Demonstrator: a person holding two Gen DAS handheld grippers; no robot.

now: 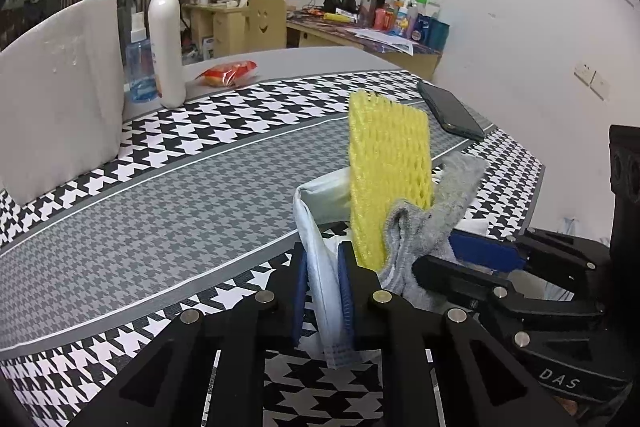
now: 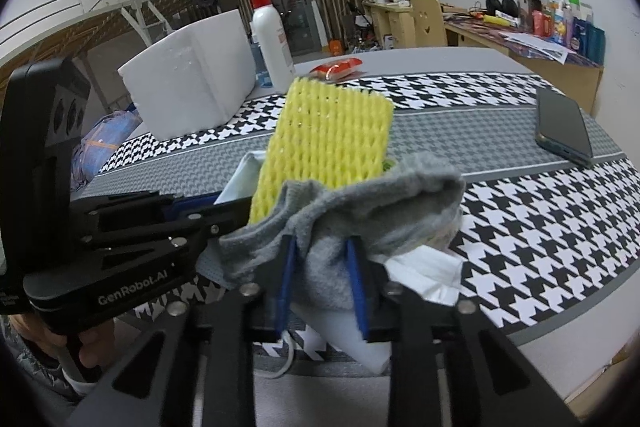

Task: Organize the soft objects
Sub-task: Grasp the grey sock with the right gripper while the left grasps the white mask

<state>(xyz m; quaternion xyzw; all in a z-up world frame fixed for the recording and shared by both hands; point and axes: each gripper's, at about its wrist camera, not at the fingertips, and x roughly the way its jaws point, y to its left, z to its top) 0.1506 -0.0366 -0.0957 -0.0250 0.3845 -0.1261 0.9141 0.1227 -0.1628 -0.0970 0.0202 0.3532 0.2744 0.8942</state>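
Both grippers tilt downward, right gripper (image 2: pixel 320 283) pinching sock (image 2: pixel 360 195).

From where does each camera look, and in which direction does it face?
Left wrist: sits on the left gripper, looks forward and down over its fingers, shut on a white cloth; the right gripper shows at right.
Right wrist: sits on the right gripper, looks over its fingers, pinching a grey sock; the left gripper and a hand show at left.
Shared: yellow foam net, phone, lotion bottle, foam box, houndstooth table.
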